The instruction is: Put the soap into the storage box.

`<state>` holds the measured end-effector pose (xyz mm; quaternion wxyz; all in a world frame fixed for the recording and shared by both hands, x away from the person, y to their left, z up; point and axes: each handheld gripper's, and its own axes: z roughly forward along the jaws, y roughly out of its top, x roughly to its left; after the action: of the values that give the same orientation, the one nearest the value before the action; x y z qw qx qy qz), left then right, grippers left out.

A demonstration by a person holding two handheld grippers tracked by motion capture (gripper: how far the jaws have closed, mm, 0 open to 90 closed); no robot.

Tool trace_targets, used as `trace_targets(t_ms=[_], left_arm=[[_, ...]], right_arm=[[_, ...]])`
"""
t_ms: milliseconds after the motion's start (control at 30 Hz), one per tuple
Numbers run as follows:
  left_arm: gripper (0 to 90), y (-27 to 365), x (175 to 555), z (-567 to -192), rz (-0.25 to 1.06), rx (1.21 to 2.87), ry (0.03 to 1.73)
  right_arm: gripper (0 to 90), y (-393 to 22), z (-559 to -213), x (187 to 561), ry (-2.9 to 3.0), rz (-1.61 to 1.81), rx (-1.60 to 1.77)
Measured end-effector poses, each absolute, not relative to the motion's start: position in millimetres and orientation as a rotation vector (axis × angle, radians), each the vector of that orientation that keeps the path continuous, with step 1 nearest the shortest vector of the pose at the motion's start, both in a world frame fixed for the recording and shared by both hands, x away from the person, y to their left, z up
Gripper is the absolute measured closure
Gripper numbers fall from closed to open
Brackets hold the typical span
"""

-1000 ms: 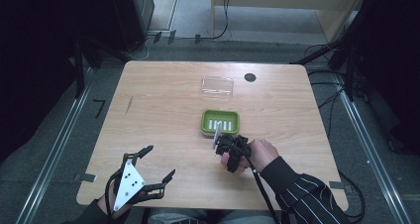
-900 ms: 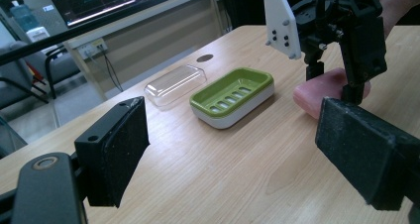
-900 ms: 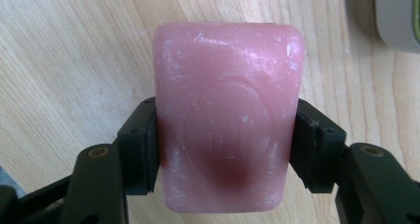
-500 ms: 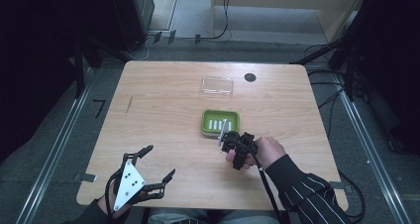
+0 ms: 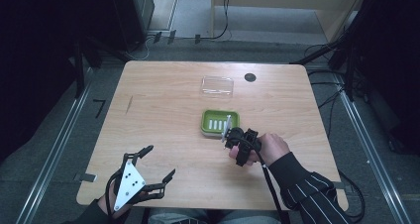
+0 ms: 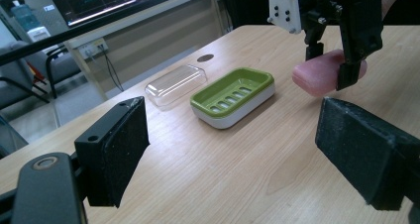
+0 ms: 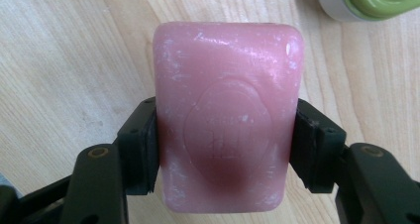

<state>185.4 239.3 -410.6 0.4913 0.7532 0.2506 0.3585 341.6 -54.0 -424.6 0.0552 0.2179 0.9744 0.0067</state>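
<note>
My right gripper [image 7: 225, 144] is shut on a pink soap bar [image 7: 225, 115], its pads pressing the bar's two long sides. In the high view, this gripper [image 5: 233, 137] hovers low over the table at the front right corner of a green soap dish [image 5: 220, 113]. The dish is empty, with a slotted floor. In the left gripper view, the soap bar [image 6: 317, 75] hangs beside the dish [image 6: 233, 92]. My left gripper [image 5: 159, 161] stands open near the table's front left edge, with nothing between its jaws [image 6: 233, 149].
A clear plastic lid [image 5: 217, 85] lies behind the dish, and it also shows in the left gripper view [image 6: 176, 84]. A round dark hole [image 5: 250, 77] sits in the tabletop at the back. The wooden table [image 5: 163, 100] has bare room on its left half.
The right gripper with the soap has shifted slightly toward the dish's front right corner. The left gripper has stayed put.
</note>
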Motion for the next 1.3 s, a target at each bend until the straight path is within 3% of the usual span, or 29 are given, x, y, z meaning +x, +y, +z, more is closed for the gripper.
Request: trace_targets(t_ms=[1300], left_arm=[[13.7,239,186,-411,0.869,1.831,0.607]], right_arm=[[38.7,-52,-402,366,2.948,0.082,0.558]])
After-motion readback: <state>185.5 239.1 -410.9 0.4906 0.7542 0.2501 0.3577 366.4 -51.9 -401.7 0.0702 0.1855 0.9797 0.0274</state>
